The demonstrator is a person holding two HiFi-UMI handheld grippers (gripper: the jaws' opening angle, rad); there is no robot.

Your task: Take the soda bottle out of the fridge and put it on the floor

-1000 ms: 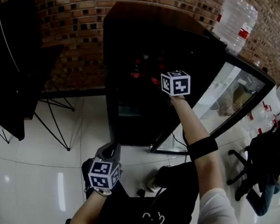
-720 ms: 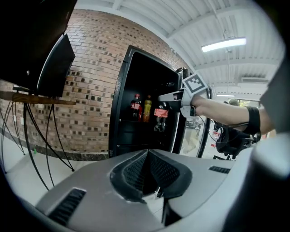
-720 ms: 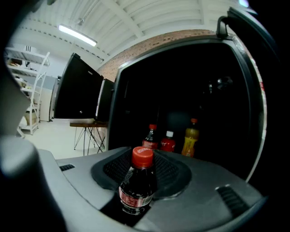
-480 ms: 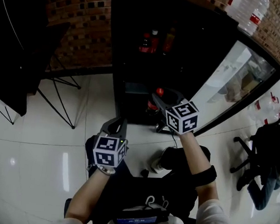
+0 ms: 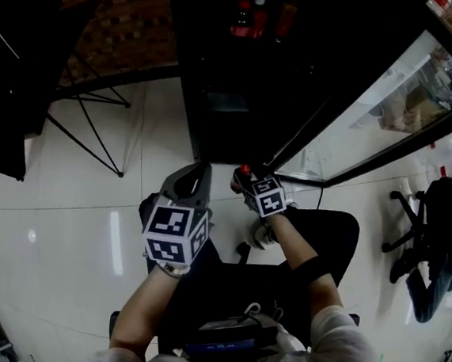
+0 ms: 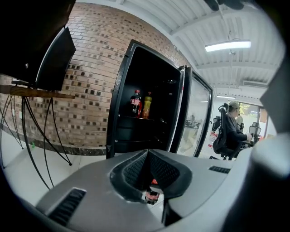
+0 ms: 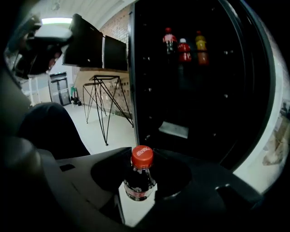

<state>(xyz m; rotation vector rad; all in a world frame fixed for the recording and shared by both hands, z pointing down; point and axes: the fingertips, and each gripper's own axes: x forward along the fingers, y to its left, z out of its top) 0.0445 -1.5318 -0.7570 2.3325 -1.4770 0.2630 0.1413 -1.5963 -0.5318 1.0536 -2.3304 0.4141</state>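
Note:
The soda bottle (image 7: pixel 139 181), dark with a red cap (image 5: pixel 244 171), stands upright between the jaws of my right gripper (image 7: pixel 140 183). My right gripper (image 5: pixel 247 181) is shut on its body and holds it low over the white floor in front of the open black fridge (image 5: pixel 233 105). Whether the bottle's base touches the floor is hidden. My left gripper (image 5: pixel 194 177) hovers just left of it with its jaws together and nothing in them. In the left gripper view the bottle (image 6: pixel 152 195) peeks out below that left gripper (image 6: pixel 148 174).
Three more bottles (image 7: pixel 183 45) stand on an upper fridge shelf. The glass fridge door (image 5: pixel 376 111) swings open to the right. Black tripod legs (image 5: pixel 88 123) stand at the left. A seated person (image 6: pixel 230 129) is on a chair at the right. My own dark legs (image 5: pixel 316 241) are close below.
My right gripper has come down from the fridge shelf to just above the floor, with the bottle in it. The left gripper has hardly moved.

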